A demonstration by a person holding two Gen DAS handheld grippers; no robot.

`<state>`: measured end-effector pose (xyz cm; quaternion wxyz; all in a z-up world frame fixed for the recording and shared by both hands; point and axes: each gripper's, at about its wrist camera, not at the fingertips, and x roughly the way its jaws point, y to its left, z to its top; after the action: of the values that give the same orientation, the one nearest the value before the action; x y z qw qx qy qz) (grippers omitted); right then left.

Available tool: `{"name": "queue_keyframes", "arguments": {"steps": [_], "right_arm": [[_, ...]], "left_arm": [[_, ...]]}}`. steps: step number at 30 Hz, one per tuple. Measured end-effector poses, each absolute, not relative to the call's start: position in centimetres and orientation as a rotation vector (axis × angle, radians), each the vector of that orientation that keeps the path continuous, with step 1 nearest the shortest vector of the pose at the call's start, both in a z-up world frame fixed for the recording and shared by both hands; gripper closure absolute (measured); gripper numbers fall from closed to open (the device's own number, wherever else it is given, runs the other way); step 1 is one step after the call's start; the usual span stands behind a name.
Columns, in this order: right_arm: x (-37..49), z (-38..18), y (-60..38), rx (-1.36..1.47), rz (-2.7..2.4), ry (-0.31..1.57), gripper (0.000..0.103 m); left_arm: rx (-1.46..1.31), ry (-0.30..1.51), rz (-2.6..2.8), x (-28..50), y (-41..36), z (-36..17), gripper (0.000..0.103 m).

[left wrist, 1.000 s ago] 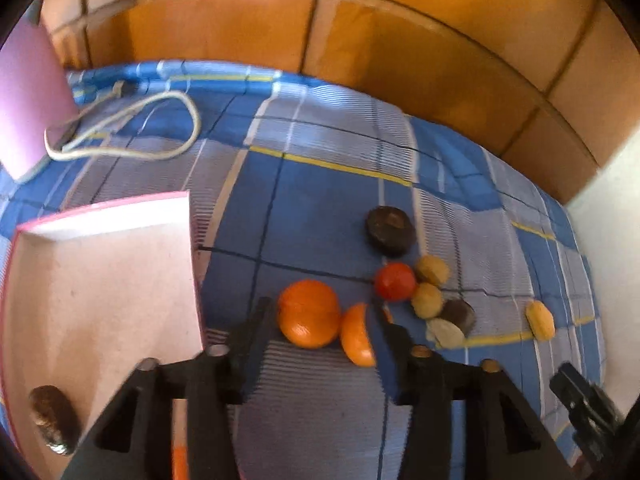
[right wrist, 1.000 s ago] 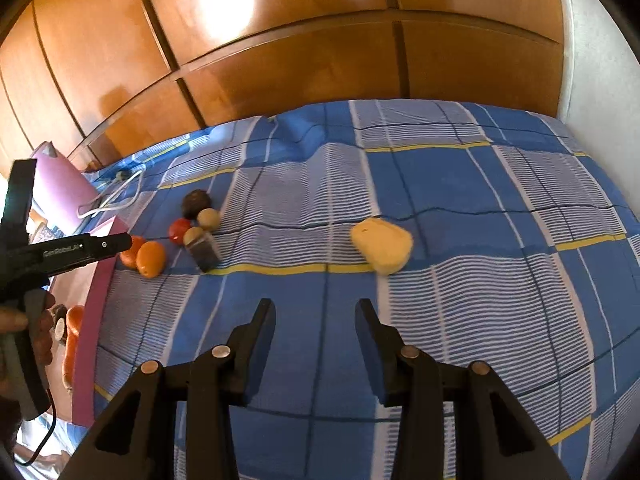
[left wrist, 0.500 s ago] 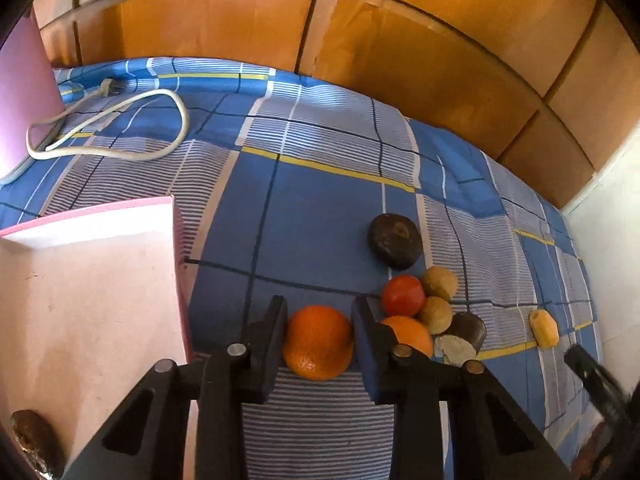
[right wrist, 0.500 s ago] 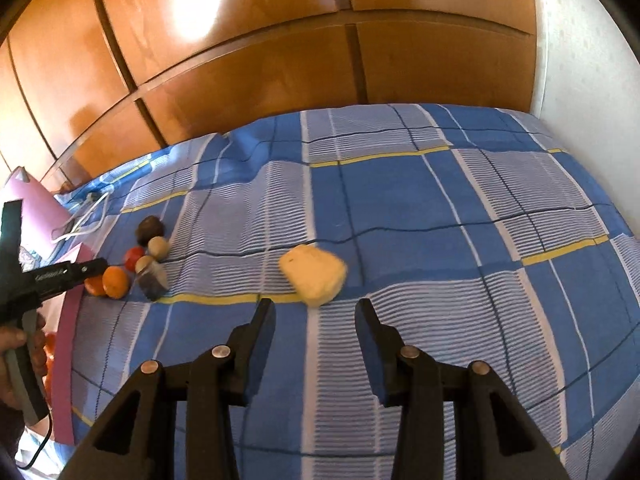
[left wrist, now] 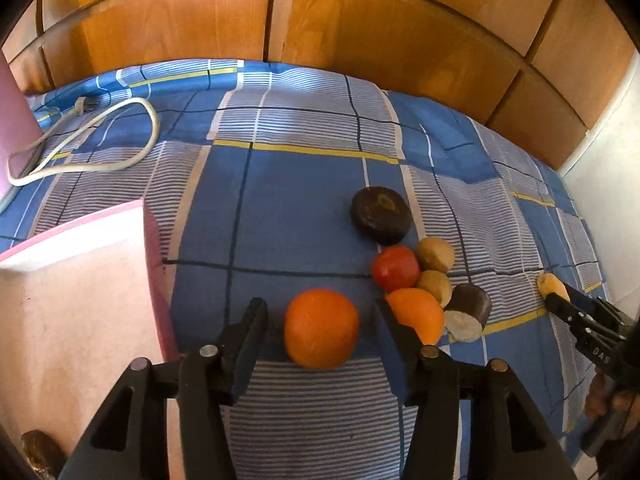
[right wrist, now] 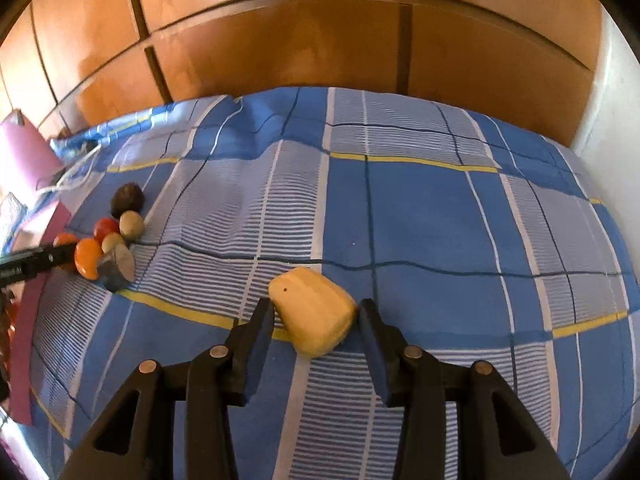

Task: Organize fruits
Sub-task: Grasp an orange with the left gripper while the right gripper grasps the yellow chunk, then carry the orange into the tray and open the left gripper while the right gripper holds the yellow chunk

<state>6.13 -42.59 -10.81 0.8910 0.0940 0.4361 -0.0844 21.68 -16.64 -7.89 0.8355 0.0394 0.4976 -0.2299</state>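
Note:
A round orange (left wrist: 322,328) lies on the blue checked bedspread (left wrist: 304,208) between the fingers of my left gripper (left wrist: 320,305). Its jaws are opening, with a gap on both sides of the orange. Just right of it lies a second orange (left wrist: 416,312) beside a red tomato (left wrist: 395,268), two small brown fruits (left wrist: 435,255) and a cut dark fruit (left wrist: 468,312). A pale yellow fruit (right wrist: 312,316) sits between the fingers of my right gripper (right wrist: 316,305), whose jaws are opening, the pads close to the fruit but not pressing it.
A pink box (left wrist: 80,280) stands at the left with a dark fruit (left wrist: 36,452) in its near corner. A dark round fruit (left wrist: 380,216) lies behind the pile. A white cable (left wrist: 80,148) loops at the back left. Wooden wardrobe doors (left wrist: 360,32) and a white wall (right wrist: 616,100) border the bed.
My left gripper closed in on the orange, then spread its fingers again. My right gripper came forward and down until the yellow fruit lay between its fingers.

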Motion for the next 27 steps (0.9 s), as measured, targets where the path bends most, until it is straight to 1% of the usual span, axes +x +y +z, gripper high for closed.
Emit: {"name": "queue_keyframes", "arguments": {"steps": [1, 2, 4, 10, 20, 27], "right_arm": [[6.1, -10.9, -42.6, 0.194, -0.174, 0.904, 0.058], [6.1, -11.0, -42.6, 0.195, -0.172, 0.906, 0.058], [6.1, -11.1, -42.7, 0.196, -0.168, 0.9, 0.059], [6.0, -10.9, -42.5, 0.194, -0.177, 0.885, 0.061], [5.1, -9.9, -40.1, 0.243, -0.105, 0.886, 0.061], [4.7, -10.7, -38.1, 0.255, -0.078, 0.916, 0.061]], "left_arm": [[0.099, 1.056, -0.48, 21.7, -16.8, -8.0, 0.054], [0.118, 1.054, -0.465, 21.7, -16.9, -8.1, 0.062], [0.113, 1.053, -0.462, 21.7, -16.7, -8.1, 0.067], [0.084, 1.02, -0.47, 19.9, -16.0, -7.0, 0.067], [0.046, 0.95, -0.497, 15.4, -15.0, -4.1, 0.067], [0.035, 0.907, -0.473, 12.0, -13.2, -2.3, 0.067]]}}
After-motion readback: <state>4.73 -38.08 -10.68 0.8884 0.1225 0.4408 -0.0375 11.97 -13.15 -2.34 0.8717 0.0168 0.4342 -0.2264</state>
